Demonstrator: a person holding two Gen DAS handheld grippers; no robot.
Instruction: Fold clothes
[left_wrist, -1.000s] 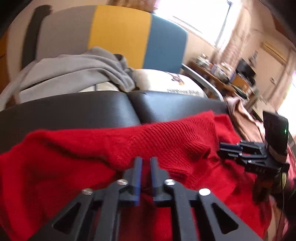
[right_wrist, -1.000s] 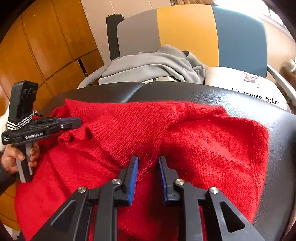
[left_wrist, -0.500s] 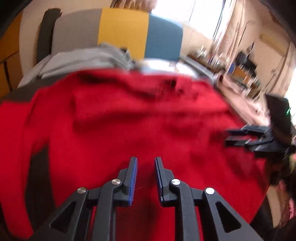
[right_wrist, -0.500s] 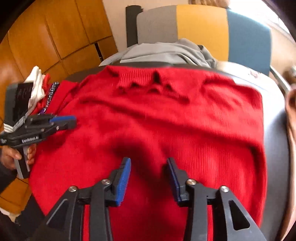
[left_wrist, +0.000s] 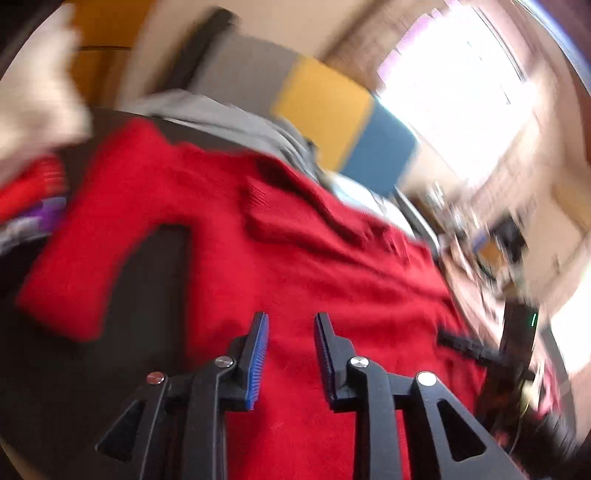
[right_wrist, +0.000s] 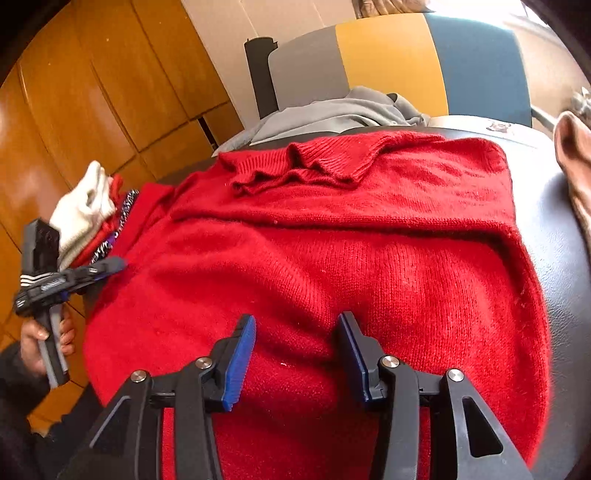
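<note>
A red knit sweater (right_wrist: 332, 251) lies spread over a black leather seat (right_wrist: 565, 258), its ribbed collar bunched at the far edge. In the blurred left wrist view the sweater (left_wrist: 314, 280) shows one sleeve hanging at the left. My right gripper (right_wrist: 295, 328) is open and empty, just above the sweater's near part. My left gripper (left_wrist: 291, 321) is open and empty above the sweater; it also shows in the right wrist view (right_wrist: 110, 267) at the sweater's left edge. The right gripper shows at the right in the left wrist view (left_wrist: 447, 338).
A grey garment (right_wrist: 332, 114) lies behind the sweater against a grey, yellow and blue chair back (right_wrist: 391, 55). A pile of white and red clothes (right_wrist: 88, 210) sits at the left by wooden panels. A tan cloth (right_wrist: 576, 155) is at the right.
Both grippers have let go of the sweater and opened. The sweater has gone from bunched to spread flat. The left gripper has swung left; its view is blurred.
</note>
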